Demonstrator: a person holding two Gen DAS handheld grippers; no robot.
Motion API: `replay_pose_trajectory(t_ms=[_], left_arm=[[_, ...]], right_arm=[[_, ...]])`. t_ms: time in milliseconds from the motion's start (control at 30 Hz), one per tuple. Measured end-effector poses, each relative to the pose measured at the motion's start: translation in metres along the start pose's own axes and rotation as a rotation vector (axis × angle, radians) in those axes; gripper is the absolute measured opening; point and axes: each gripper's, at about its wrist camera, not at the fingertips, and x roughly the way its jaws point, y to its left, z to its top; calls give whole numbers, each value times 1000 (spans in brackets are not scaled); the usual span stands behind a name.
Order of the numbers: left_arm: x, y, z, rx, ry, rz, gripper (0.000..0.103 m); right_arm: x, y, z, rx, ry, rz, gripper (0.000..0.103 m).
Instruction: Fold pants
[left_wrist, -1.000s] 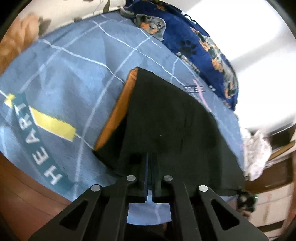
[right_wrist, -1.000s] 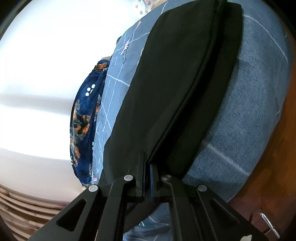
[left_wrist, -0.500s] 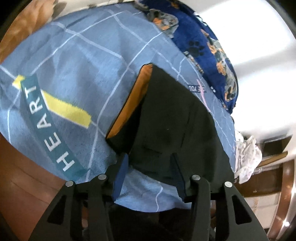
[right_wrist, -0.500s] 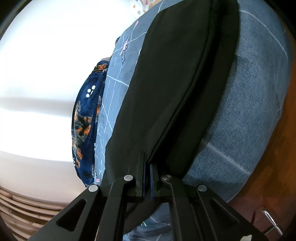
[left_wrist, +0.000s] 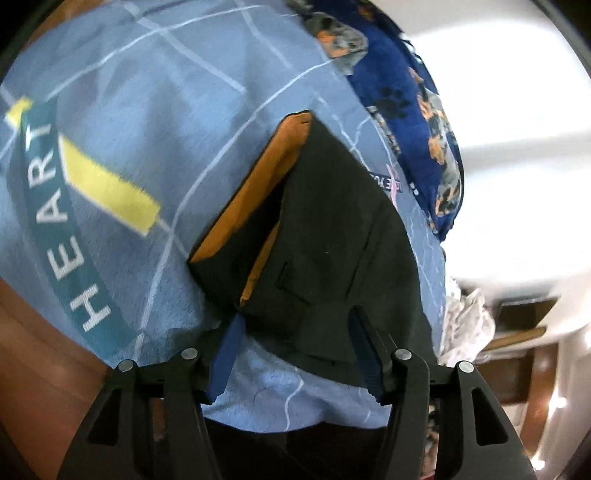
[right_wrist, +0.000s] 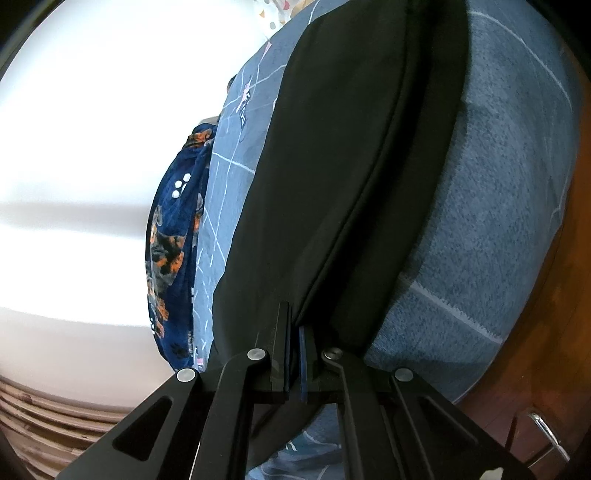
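Pants (left_wrist: 332, 236) are laid folded on the blue bedsheet (left_wrist: 166, 92). Left tool (left_wrist: 295, 343), clamped a second ago, is now spread and released. Right tool (right_wrist: 293, 350) is kept clamped on the fabric edge; far end cut off.

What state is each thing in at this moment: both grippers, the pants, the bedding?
Left gripper: open, holding nothing, jaws either side of the pants' near edge.
Right gripper: shut on the pants.
Pants: black, folded in layers, lying on the sheet, orange lining showing at one edge.
Sheet: light blue, spread over the bed.
Blanket: dark blue, dog print, bunched at the sheet's far edge.
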Motion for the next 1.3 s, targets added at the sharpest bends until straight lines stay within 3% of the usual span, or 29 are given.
replay_pose_trajectory(t_ms=[67,167,300,400,500,633,700,867,1067,1300], left_arm=[[0,-7,0,32,-6,13,55],[-2,-14,-1,51,-16,35,39],[0,-12,0,46,-13,45,36],[12,-11,-1,23,32,0,35],[23,-15,-5,47,46,51,36],[27,-18,-6,78,19,48,36],[27,-17,-5,90,1,97,12],[15,-13,-1,93,-46,153,11],[7,-20,4,124,-39,193,11],[8,-23,5,162,-25,235,12]], right_arm=[[0,0,0,1,2,1,3],[0,0,0,5,2,3,3],[2,-1,-1,5,2,2,3],[1,-1,-1,11,3,6,3],[1,-2,-1,22,6,11,3],[2,-3,-1,26,8,13,3],[2,-3,-1,34,9,17,3],[3,-1,-1,14,6,7,3],[-6,12,-1,-62,3,-37,3],[-12,2,-7,-52,26,-53,2]])
